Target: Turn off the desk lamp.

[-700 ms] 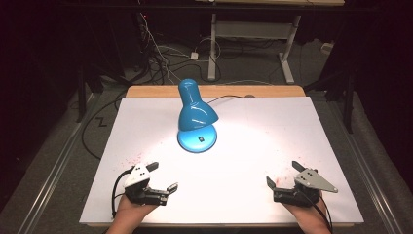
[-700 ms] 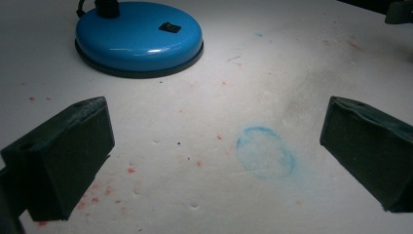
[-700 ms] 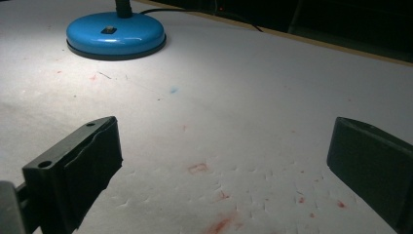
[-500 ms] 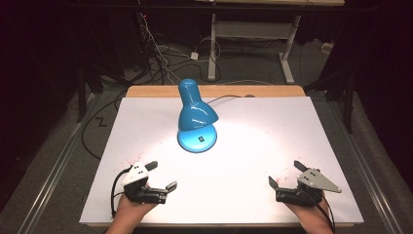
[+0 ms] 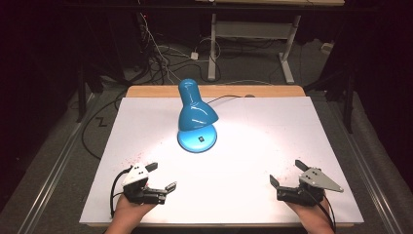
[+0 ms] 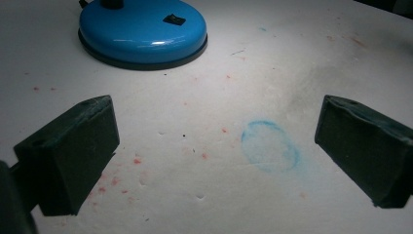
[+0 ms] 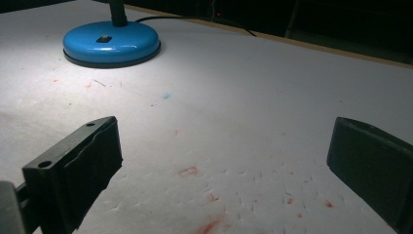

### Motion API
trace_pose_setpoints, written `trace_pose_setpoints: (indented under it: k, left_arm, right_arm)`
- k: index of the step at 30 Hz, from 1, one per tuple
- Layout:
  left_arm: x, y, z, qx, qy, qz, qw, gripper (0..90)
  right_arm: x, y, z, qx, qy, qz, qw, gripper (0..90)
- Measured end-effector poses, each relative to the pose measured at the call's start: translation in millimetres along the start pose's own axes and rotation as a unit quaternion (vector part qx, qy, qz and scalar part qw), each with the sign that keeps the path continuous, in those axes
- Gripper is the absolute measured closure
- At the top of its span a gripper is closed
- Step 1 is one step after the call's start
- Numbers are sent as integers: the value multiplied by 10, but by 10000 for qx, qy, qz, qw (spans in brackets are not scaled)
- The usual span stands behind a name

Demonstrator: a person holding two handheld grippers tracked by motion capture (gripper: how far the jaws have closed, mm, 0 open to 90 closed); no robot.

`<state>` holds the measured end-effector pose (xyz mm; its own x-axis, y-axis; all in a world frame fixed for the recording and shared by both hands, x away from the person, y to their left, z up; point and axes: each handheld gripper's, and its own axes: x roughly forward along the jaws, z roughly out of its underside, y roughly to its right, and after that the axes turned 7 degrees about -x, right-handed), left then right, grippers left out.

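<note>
- Left gripper (image 5: 162,176): fingers wide apart, holding nothing.
- Right gripper (image 5: 287,173): the same.
- Blue lamp (image 5: 196,117) stands far ahead of the fingers, untouched; nothing started.

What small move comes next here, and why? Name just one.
Probably ease the left tongs forward toward the blue lamp, the one object on the white table. Both tongs, left and right, sit open and empty at the near edge, and the lamp's switch faces them.

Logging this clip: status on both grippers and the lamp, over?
Left gripper open, empty. Right gripper open, empty. Blue lamp upright mid-table, lit, untouched. Nothing between grippers and lamp.
</note>
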<state>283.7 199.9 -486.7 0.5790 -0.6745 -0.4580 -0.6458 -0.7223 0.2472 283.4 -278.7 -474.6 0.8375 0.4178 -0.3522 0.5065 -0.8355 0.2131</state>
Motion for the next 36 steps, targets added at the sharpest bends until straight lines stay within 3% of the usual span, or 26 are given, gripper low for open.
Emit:
trace_pose_setpoints:
  k: [5,14,25,36]
  left_arm:
    - [-8,-15,7,-13,30,93,10000,107]
    - [4,-13,14,33,-18,190,9998,171]
    - [20,-4,-5,-117,13,111,9999,376]
    - [25,2,-11,-58,-96,211,9997,575]
  right_arm:
    - [6,-17,-4,-39,-8,-50,10000,3]
    - [6,-16,-4,-19,-48,-81,10000,3]
    - [3,-12,-7,-43,-68,-76,9999,3]
    - [1,-11,-10,-40,-48,-73,10000,3]
